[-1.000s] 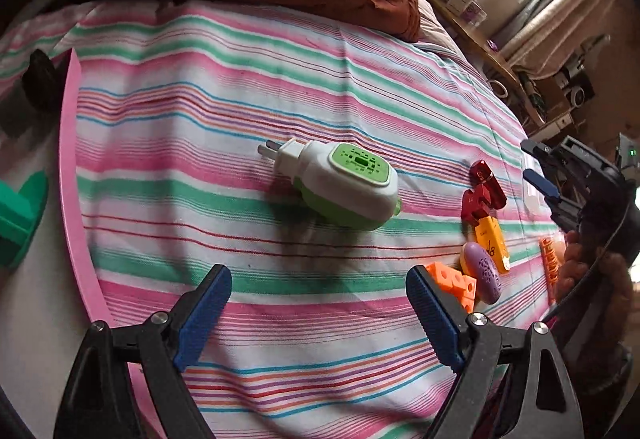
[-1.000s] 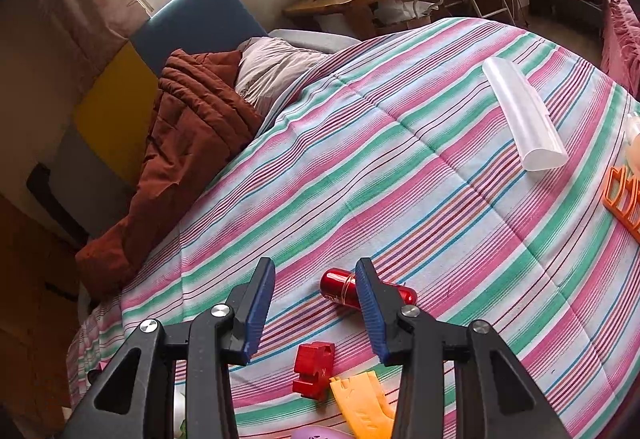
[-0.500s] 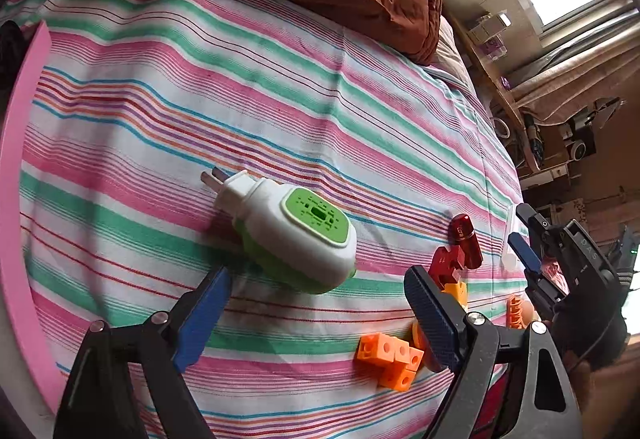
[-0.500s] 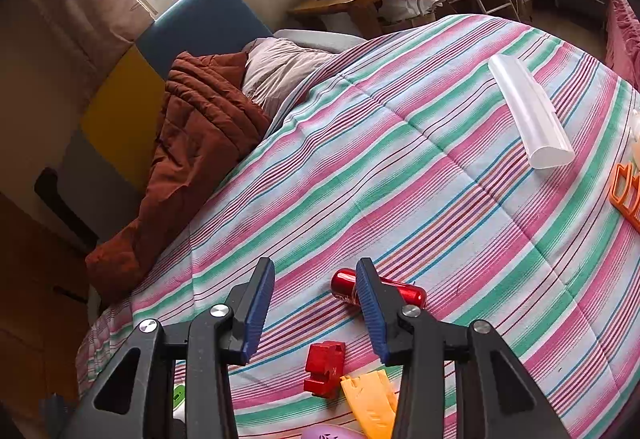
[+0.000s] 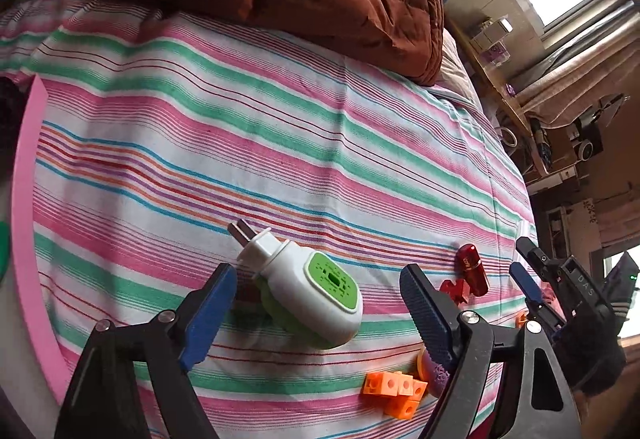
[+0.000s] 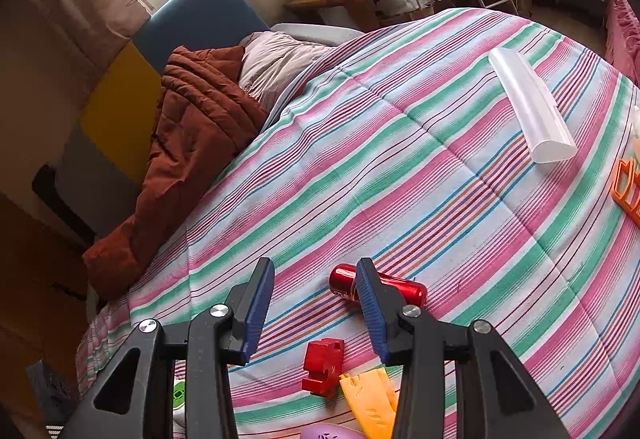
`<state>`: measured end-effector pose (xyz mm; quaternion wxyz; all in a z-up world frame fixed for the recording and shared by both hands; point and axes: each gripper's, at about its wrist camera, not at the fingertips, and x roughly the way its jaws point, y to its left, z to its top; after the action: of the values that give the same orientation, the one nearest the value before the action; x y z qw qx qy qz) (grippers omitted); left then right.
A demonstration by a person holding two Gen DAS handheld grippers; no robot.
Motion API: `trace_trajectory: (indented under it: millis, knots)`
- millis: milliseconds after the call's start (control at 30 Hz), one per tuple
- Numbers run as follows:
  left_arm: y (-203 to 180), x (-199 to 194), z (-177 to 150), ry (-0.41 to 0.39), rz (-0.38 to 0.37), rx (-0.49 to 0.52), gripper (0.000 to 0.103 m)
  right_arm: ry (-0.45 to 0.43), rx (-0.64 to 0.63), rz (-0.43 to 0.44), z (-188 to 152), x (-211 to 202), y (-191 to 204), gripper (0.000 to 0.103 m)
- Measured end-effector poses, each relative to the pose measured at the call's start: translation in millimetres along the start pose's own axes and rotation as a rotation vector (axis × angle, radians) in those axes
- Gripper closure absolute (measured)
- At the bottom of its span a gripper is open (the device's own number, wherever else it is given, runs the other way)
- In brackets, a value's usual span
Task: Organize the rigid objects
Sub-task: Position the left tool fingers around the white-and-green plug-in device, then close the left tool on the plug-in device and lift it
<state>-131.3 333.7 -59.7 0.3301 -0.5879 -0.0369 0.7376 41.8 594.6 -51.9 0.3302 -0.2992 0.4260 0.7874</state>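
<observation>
A: State the condition of the left gripper point(image 5: 316, 313).

B: Its jaws stand wide apart and hold nothing. The white and green plug-in device point(image 5: 310, 293) lies on the striped bedspread point(image 5: 280, 143) between the two jaws, nearer the left one, with its prongs pointing away from the gripper. Neither blue pad point(image 5: 208, 315) visibly touches it.

A: What lies near the right jaw of that gripper?

B: The orange block cluster point(image 5: 396, 391) lies just inside the right jaw, low in the view. A purple oval piece point(image 5: 434, 373) is partly hidden behind that jaw. The red cylinder point(image 5: 472, 269) and the red clip piece point(image 5: 454, 289) lie beyond it, on its outer side.

A: State the condition of the right gripper point(image 6: 316, 311).

B: Its jaws are partly open and empty. The red cylinder point(image 6: 378, 287) lies across the tip of the right jaw, which hides its middle. The red clip piece point(image 6: 322, 367) lies between the jaws, close to the gripper body, with a yellow piece point(image 6: 370, 399) touching it. A clear tube point(image 6: 530, 113) lies well beyond the right jaw.
</observation>
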Motion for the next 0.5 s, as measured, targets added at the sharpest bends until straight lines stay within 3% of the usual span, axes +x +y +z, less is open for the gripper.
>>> trace_trajectory:
  millis: [200, 500]
  knots:
    - [9.8, -10.0, -19.0, 0.025, -0.009, -0.038, 0.018, -0.002, -0.005, 0.004, -0.8, -0.1, 1.8, 0.06]
    - [-2.5, 19.5, -18.7, 0.024, 0.006, -0.082, 0.018, -0.004, -0.003, 0.014, -2.0, -1.8, 2.4, 0.06]
